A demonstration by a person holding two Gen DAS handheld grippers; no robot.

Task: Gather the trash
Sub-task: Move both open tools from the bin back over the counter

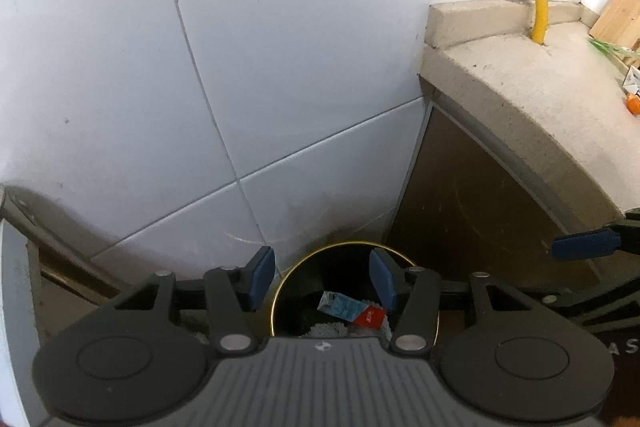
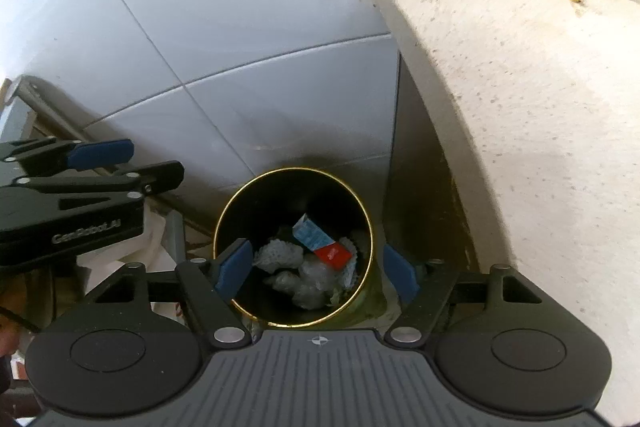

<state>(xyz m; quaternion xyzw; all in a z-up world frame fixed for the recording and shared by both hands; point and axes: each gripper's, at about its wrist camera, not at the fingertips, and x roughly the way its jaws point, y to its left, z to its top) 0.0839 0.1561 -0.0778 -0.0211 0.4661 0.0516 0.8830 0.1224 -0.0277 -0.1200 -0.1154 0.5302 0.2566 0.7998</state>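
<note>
Right tool [image 2: 316, 269]: jaws spread wide, nothing between the blue pads, poised above the open bin [image 2: 362, 215]. Left tool [image 1: 322, 279]: jaws parted moderately, likewise empty, touching nothing. The bin stands on the floor against the tiled wall [image 1: 280, 67], beside the counter [image 2: 520, 107]. Trash [image 2: 304, 267] lies inside: a blue-and-white carton [image 2: 310, 233], a red packet [image 2: 334, 253], crumpled white wrappings.

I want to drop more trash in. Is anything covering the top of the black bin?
No. The round black bin with the gold rim is uncovered, with cartons and wrappers low inside. The right tool hangs open above it.
</note>
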